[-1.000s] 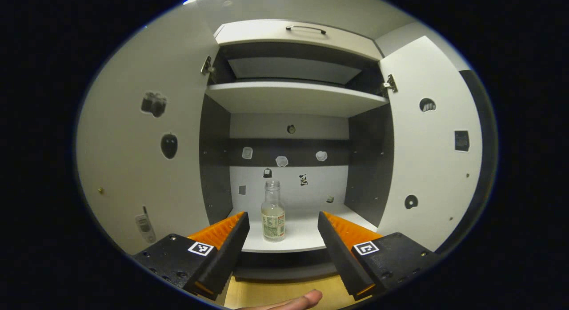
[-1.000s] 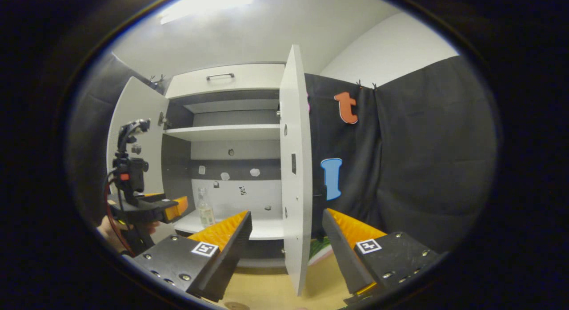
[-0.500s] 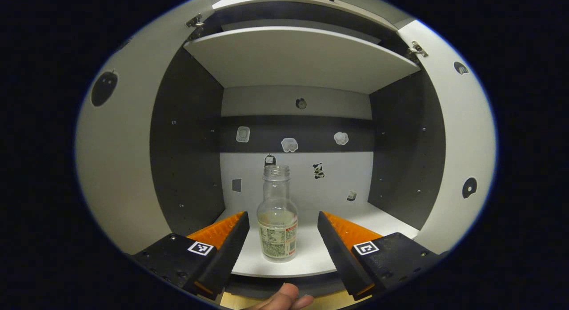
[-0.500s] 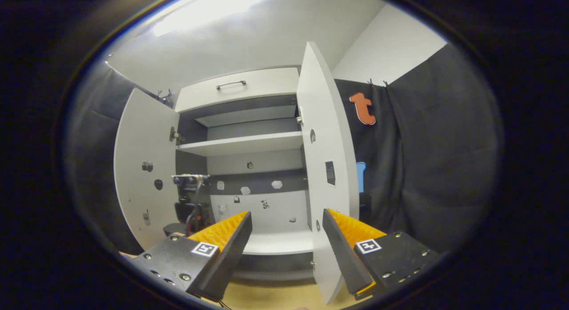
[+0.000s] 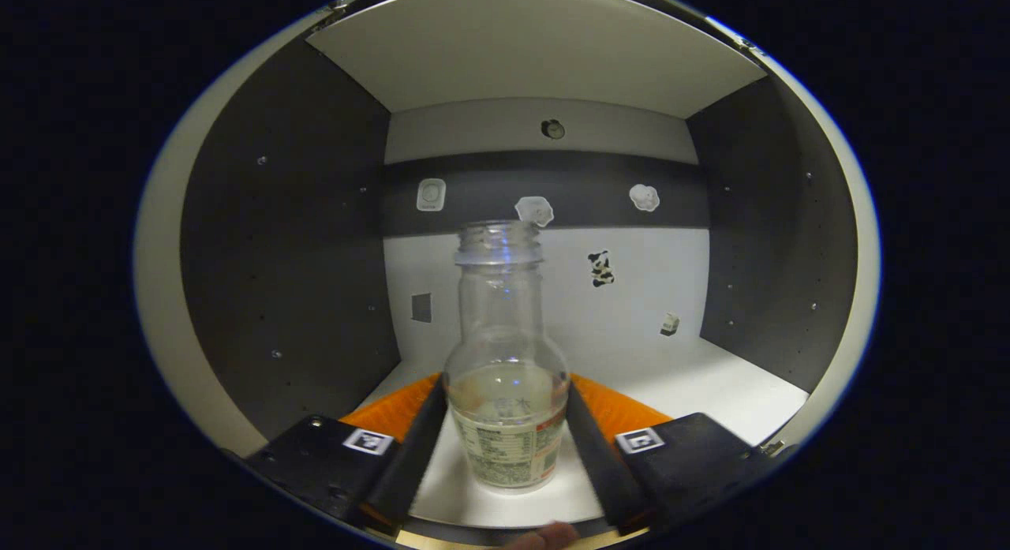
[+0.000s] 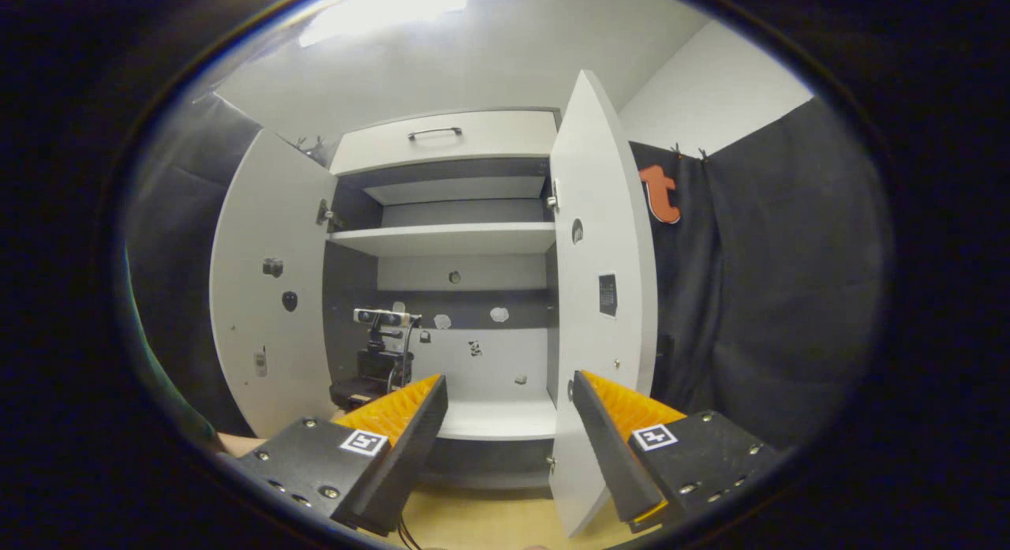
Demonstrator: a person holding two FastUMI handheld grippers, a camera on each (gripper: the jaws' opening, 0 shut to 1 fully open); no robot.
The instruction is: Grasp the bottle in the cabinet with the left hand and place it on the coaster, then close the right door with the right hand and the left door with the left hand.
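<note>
the bottle stood low in the frame's centre on the cabinet shelf, between the left gripper fingers, which flanked its round body; whether they pressed it i could not tell. it looked glass, uncapped, nearly empty: light, slick, breakable, best held at the labelled belly. the right gripper was wide open.

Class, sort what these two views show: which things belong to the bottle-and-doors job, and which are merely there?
Job:
clear glass bottle with a paper label
left gripper, fingers either side of the bottle
right gripper, open
white right cabinet door, open
white left cabinet door, open

Merely there:
small stickers on the cabinet's back wall
white upper shelf
drawer handle
</note>
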